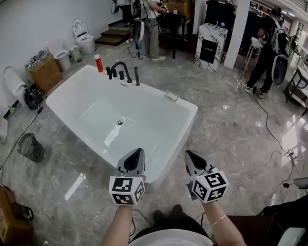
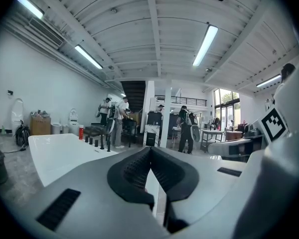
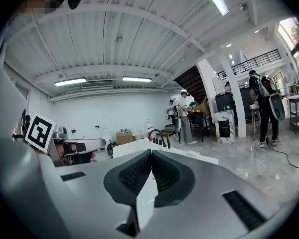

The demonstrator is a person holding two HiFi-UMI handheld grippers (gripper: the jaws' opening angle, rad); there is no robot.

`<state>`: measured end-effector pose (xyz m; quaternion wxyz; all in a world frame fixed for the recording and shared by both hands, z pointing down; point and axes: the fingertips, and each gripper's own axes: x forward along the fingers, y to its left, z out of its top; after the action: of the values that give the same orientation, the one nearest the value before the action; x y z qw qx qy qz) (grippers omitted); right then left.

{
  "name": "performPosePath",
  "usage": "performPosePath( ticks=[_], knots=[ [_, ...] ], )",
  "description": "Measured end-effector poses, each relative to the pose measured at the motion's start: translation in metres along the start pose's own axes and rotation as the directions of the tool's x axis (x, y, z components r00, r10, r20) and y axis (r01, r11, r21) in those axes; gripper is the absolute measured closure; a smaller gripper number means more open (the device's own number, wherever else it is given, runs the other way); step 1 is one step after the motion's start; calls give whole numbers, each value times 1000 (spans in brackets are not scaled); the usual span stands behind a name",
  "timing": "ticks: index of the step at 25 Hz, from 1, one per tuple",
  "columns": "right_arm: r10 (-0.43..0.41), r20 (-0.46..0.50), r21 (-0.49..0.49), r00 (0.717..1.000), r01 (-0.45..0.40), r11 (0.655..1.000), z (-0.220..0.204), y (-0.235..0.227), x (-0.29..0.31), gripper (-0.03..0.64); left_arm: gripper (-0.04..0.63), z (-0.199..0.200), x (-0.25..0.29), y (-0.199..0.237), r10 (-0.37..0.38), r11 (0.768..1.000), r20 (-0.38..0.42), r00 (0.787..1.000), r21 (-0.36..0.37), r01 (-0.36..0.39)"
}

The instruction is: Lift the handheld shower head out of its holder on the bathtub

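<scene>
Left gripper [image 1: 138,152] and right gripper [image 1: 189,155], jaws closed and empty, hover at the tub's [image 1: 177,141] 6 o'clock; shower head [image 1: 137,76] stands at 12 o'clock.

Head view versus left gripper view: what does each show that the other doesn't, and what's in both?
Head view only: the drain inside the tub and the soap dish on its rim.
Left gripper view only: the ceiling lights, and the left gripper up close, shut with nothing between its pads.
Both: the tub, the black fittings on its far rim, the red bottle beside them, and people standing beyond.
</scene>
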<state>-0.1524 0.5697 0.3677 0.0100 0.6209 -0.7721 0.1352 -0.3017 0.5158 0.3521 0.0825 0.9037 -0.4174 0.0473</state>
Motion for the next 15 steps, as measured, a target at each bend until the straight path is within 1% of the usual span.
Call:
performPosePath(
  ticks=[4, 8, 11, 15],
  knots=[
    [-14, 2, -2, 1000, 14, 1000, 7, -14, 8, 609, 575, 1, 16, 5, 1, 1000, -3, 1000, -10, -1],
    [-21, -6, 0, 1000, 21, 1000, 10, -37, 25, 598, 575, -1, 44, 10, 8, 1000, -9, 1000, -17, -8],
    [-19, -12, 10, 1000, 19, 1000, 13, -61, 47, 595, 575, -3, 74, 15, 17, 1000, -18, 1000, -17, -17],
    [1, -15, 16, 1000, 0, 1000, 24, -111, 88, 595, 575, -4, 134, 19, 43, 999, -35, 998, -19, -44]
  ],
)
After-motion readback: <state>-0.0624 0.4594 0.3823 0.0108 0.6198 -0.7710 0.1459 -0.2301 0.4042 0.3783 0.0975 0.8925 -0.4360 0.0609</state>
